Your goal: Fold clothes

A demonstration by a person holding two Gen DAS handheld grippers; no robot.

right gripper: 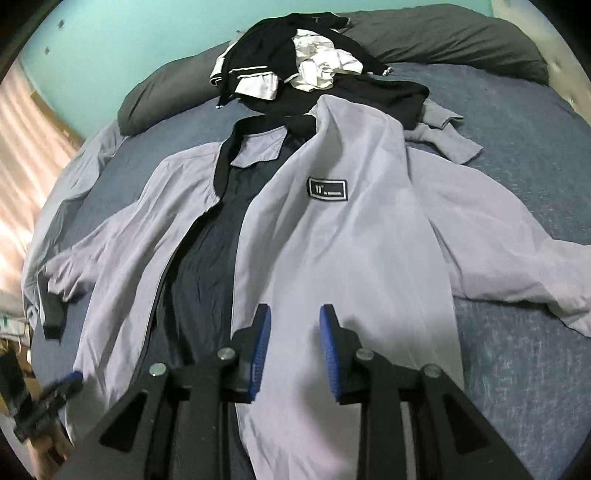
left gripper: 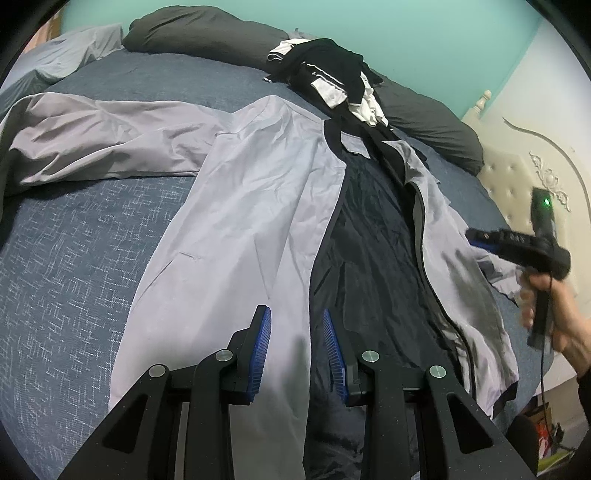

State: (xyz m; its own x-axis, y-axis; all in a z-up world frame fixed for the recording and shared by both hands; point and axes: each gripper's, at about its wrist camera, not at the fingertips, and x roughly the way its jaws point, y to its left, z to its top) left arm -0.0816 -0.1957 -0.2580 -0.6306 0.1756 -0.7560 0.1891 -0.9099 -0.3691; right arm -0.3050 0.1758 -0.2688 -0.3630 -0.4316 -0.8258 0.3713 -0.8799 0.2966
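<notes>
Jacket (right gripper: 362, 236) lies unzipped, bed (right gripper: 517, 122) edges bare.

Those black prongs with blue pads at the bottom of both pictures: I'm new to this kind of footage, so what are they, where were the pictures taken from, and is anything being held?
They are hand-held grasping tools, one in each of a person's hands. Each carries a wide-angle camera looking along its two fingers, so each picture shows its own tool at the bottom: the left tool in one, the right tool in the other. On the blue bed lies an open pale grey jacket with a dark lining. Behind it sit a pile of black and white clothes and dark pillows. Both tools are open above the jacket, holding nothing. The left view also shows the person's hand gripping the right tool.
</notes>
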